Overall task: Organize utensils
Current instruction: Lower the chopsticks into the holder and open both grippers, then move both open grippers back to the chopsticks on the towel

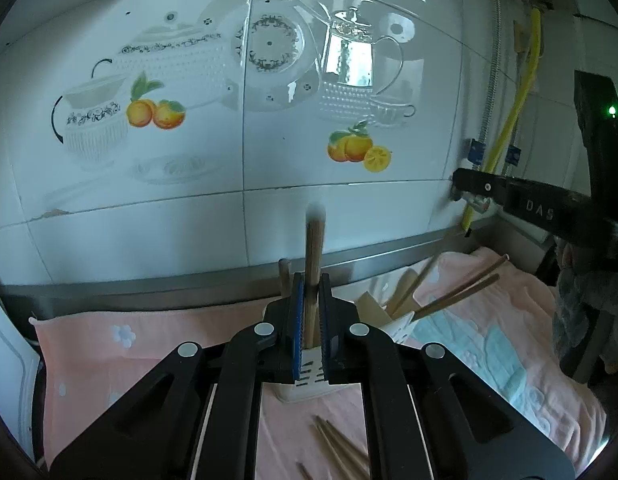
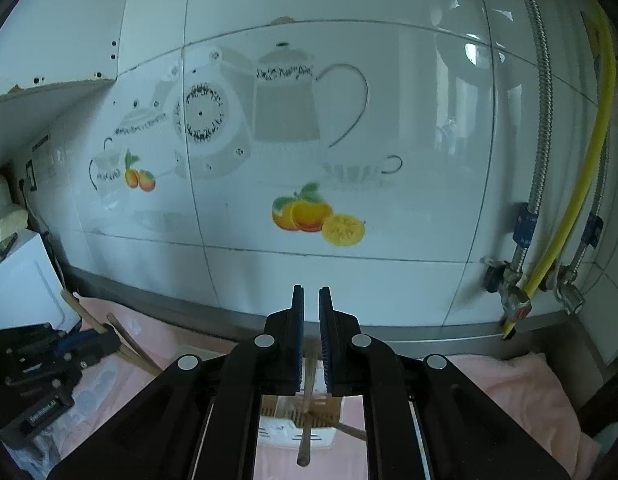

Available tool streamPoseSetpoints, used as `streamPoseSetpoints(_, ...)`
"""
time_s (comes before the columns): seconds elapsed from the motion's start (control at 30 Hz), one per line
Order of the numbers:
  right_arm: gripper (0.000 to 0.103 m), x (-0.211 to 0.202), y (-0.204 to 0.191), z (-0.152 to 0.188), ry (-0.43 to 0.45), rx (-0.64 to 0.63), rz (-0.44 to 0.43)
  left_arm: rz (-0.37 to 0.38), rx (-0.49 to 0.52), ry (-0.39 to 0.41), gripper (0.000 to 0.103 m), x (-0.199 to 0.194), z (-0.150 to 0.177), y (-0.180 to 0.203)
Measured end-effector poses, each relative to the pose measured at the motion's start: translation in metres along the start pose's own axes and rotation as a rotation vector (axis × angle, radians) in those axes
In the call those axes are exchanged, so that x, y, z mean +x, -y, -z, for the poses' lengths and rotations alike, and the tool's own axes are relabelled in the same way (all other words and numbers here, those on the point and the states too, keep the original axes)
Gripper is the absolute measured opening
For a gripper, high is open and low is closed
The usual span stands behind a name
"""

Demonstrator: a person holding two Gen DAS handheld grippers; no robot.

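My left gripper [image 1: 311, 285] is shut on a wooden chopstick [image 1: 313, 256] that stands upright above a white slotted holder [image 1: 307, 376]. A second white holder [image 1: 401, 326] to the right holds several wooden utensils leaning right. Loose chopsticks [image 1: 341, 450] lie on the pink cloth [image 1: 121, 360] near the bottom. My right gripper [image 2: 311, 298] has its jaws nearly closed with a narrow gap and nothing between them; it hovers above a white holder [image 2: 297, 434] with wooden utensils [image 2: 307, 412] in it. The right gripper also shows at the right edge of the left wrist view [image 1: 509, 192].
A tiled wall with teapot and orange decals [image 1: 269, 80] rises behind a steel counter edge [image 1: 189, 280]. A yellow hose [image 2: 589, 184] and metal valves [image 2: 513, 304] stand at the right. A white appliance [image 2: 21, 280] is at the left.
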State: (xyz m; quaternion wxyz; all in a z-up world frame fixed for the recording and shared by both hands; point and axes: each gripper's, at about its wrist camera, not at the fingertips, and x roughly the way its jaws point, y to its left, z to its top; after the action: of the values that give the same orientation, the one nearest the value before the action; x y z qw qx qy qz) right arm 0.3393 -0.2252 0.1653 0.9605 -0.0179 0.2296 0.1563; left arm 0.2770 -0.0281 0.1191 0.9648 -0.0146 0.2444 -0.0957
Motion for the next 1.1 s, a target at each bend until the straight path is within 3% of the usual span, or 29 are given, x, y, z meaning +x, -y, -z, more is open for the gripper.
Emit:
streamPoseSetpoints(0.13, 0.01, -0.006, 0.002, 0.003, 0.002, 0.003, 0.001, 0.012, -0.012, 0.003, 0.008, -0.004, 0.001, 0.0)
streamPoseSetpoints(0.17, 0.016, -0.01, 0.002, 0.003, 0.006, 0.004, -0.002, 0.013, -0.012, 0.006, 0.009, -0.006, 0.001, 0.0)
streamPoseSetpoints(0.33, 0.035, -0.035, 0.002, 0.01, 0.032, 0.005, -0.03, 0.003, -0.01, 0.039, 0.029, -0.029, 0.002, 0.003)
streamPoseSetpoints(0.4, 0.051, -0.048, -0.002, 0.018, 0.043, -0.01, -0.037, 0.007, -0.014, 0.048, 0.034, -0.039, 0.005, 0.004)
streamPoseSetpoints(0.47, 0.055, -0.06, -0.008, 0.028, 0.052, -0.025, -0.043, 0.006, -0.016, 0.057, 0.045, -0.05, 0.011, 0.005)
streamPoseSetpoints(0.57, 0.066, -0.078, -0.015, 0.048, 0.058, -0.027, -0.067, 0.008, -0.008, 0.057, 0.049, -0.066, 0.026, 0.007)
streamPoseSetpoints(0.8, 0.084, -0.101, -0.034, 0.109, 0.005, -0.032, -0.14, -0.017, -0.01, 0.027, 0.075, -0.089, 0.075, 0.004)
streamPoseSetpoints(1.1, 0.084, -0.092, -0.054, 0.199, -0.164, -0.011, -0.209, -0.067, -0.063, -0.085, 0.082, -0.091, 0.143, -0.01)
